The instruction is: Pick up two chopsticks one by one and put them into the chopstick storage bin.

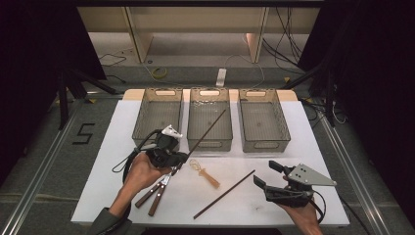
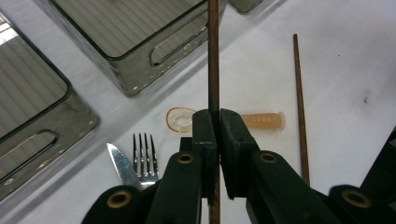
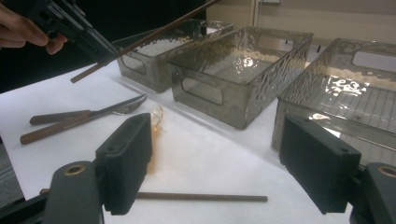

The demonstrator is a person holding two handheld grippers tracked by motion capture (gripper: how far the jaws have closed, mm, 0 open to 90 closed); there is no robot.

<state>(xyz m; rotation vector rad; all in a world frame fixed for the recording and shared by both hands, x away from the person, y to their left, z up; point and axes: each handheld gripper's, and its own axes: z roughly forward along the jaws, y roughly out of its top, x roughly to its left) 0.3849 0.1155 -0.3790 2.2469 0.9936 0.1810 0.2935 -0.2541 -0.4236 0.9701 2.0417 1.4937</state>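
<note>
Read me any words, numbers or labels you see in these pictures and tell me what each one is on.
"5": black figure on the grey floor left of the white table.
"LUSN", as best it reads: pale raised letters on the handle of the translucent amber plastic spoon; small, so uncertain.
Nothing readable on the three smoky clear plastic bins.

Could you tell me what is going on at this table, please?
A person is handling cutlery with two grippers. The left gripper is shut on a chopstick, held up over the middle bin. The right gripper is open, near a second chopstick on the table. A knife, fork and spoon also lie there.
</note>
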